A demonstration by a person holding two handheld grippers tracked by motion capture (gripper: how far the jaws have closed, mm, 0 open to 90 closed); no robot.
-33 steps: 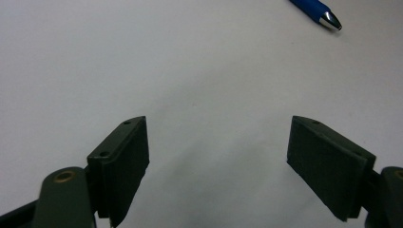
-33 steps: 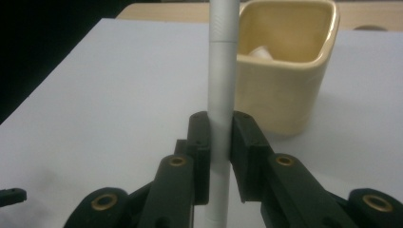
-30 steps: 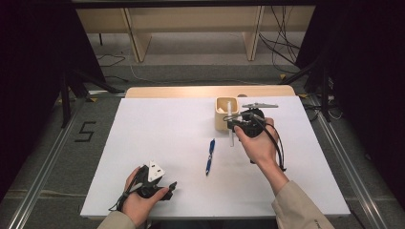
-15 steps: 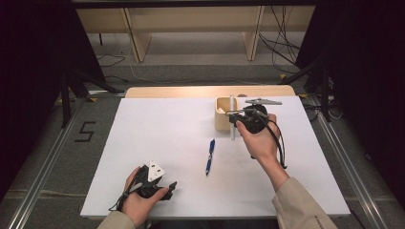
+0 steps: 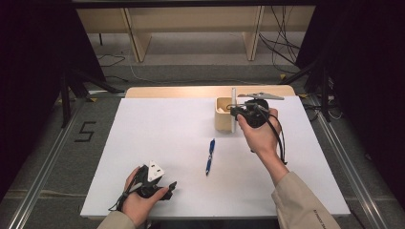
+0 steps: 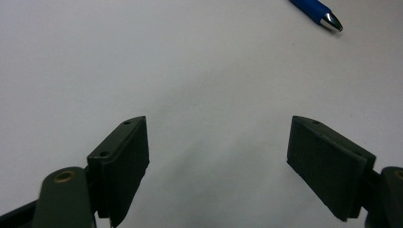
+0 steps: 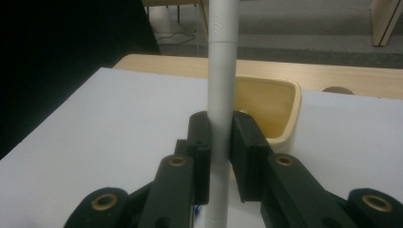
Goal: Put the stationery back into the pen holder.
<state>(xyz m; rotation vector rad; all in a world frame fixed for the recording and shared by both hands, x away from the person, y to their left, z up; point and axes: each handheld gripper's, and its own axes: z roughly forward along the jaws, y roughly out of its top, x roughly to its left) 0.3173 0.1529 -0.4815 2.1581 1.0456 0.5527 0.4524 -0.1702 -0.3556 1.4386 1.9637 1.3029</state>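
My right gripper point(image 5: 235, 112) point(image 7: 221, 142) is shut on a white pen point(image 5: 233, 110) point(image 7: 221, 85), held upright beside the cream-coloured holder cup point(image 5: 221, 114) point(image 7: 281, 110) at the far right of the white table mat point(image 5: 162, 133). A blue pen point(image 5: 209, 156) lies flat on the mat, nearer the middle; its silver tip point(image 6: 330, 21) shows in the left gripper view. My left gripper point(image 5: 168, 189) point(image 6: 218, 164) rests low near the mat's front edge, open, with nothing between its pads.
The mat covers a wooden table whose bare far edge point(image 5: 191, 90) shows behind the cup. Beyond it are wooden shelf legs point(image 5: 138, 38) and cables point(image 5: 282, 47) on the floor. Dark curtains flank both sides.
The right hand has lifted the white pen slightly and brought it closer beside the cup. The left hand has stayed where it was.
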